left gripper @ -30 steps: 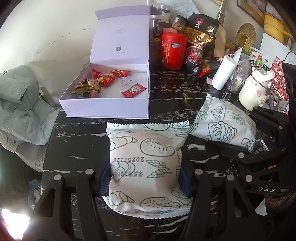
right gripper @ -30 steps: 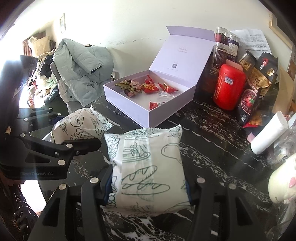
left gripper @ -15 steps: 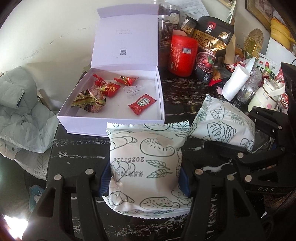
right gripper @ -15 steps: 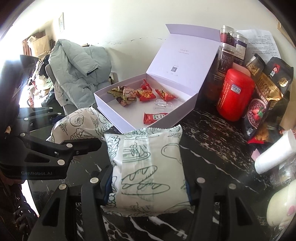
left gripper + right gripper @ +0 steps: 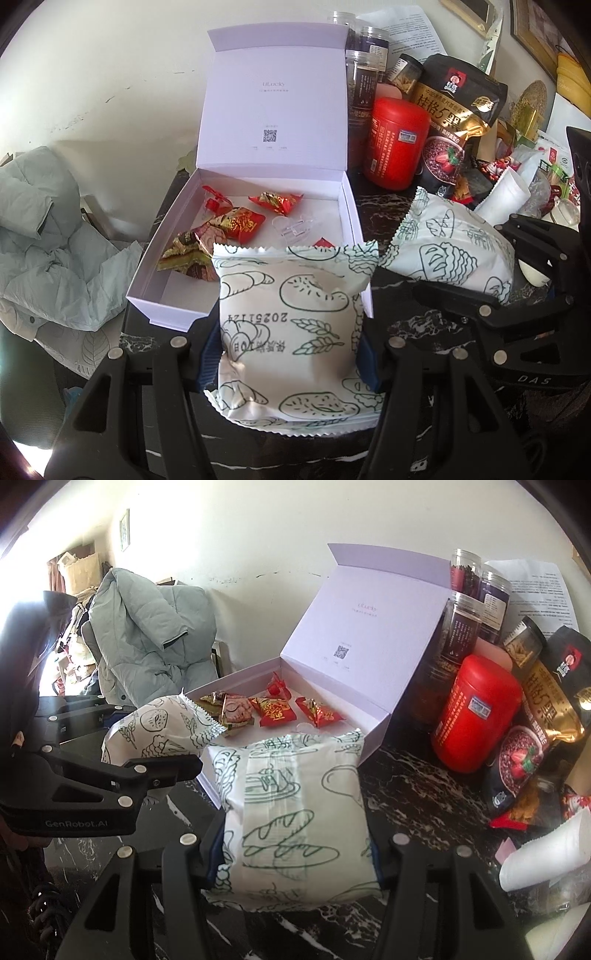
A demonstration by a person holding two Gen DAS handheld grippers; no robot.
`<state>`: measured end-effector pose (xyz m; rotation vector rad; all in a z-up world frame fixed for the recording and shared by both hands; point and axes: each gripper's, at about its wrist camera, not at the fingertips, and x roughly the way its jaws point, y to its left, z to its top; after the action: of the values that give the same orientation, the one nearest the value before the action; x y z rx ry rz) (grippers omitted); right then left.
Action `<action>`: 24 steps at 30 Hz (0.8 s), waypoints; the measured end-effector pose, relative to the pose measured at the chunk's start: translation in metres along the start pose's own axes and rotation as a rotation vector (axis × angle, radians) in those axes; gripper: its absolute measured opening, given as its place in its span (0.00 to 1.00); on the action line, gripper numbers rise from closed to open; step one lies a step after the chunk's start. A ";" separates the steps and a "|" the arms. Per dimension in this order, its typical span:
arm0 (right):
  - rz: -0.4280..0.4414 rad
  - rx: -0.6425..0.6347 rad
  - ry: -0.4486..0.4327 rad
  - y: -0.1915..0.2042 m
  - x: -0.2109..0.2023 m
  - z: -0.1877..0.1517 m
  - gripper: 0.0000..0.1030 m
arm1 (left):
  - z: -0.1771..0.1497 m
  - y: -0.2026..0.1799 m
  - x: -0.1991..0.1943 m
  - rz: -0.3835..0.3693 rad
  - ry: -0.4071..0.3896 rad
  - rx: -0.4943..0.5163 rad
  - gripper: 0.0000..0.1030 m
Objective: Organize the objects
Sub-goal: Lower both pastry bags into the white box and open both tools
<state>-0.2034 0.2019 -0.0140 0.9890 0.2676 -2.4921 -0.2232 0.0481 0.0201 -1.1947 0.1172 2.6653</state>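
Both grippers carry a bread packet toward the open lilac box (image 5: 255,295). The left gripper (image 5: 288,354) has its jaws closed on a packet (image 5: 291,332) with a printed date, the blue pads pressing its two sides; the packet's far edge overlaps the box's front wall in this view. The right gripper (image 5: 295,845) likewise clamps a second packet (image 5: 295,812), seam side up, whose far edge reaches the box's near corner.

Progress, as judged: the box already holds several red sweets (image 5: 240,221) and a green-and-gold wrapper (image 5: 184,254), with much of its floor bare. Neither packet is inside yet; both remain to be lowered in and released. Other goods, such as the red canister (image 5: 476,716) and the black pouch (image 5: 458,118), stand on the dark marble table (image 5: 424,797) beside the box; whether they belong in it cannot be told.

View differences: the left wrist view looks straight into the box and shows the clear plastic piece (image 5: 295,227) fully. The right wrist view shows the box obliquely, plus a grey-green jacket (image 5: 147,635) on a chair.
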 end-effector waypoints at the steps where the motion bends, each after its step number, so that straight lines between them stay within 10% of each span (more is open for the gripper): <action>1: 0.000 0.000 -0.003 -0.002 0.002 0.004 0.57 | 0.004 0.002 0.003 0.001 0.000 -0.004 0.56; 24: 0.009 -0.008 -0.065 -0.033 0.062 0.087 0.57 | 0.074 0.045 0.059 0.036 -0.026 -0.032 0.56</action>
<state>-0.3111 0.1813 0.0066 0.9018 0.2515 -2.5080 -0.3254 0.0258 0.0241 -1.1776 0.0934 2.7224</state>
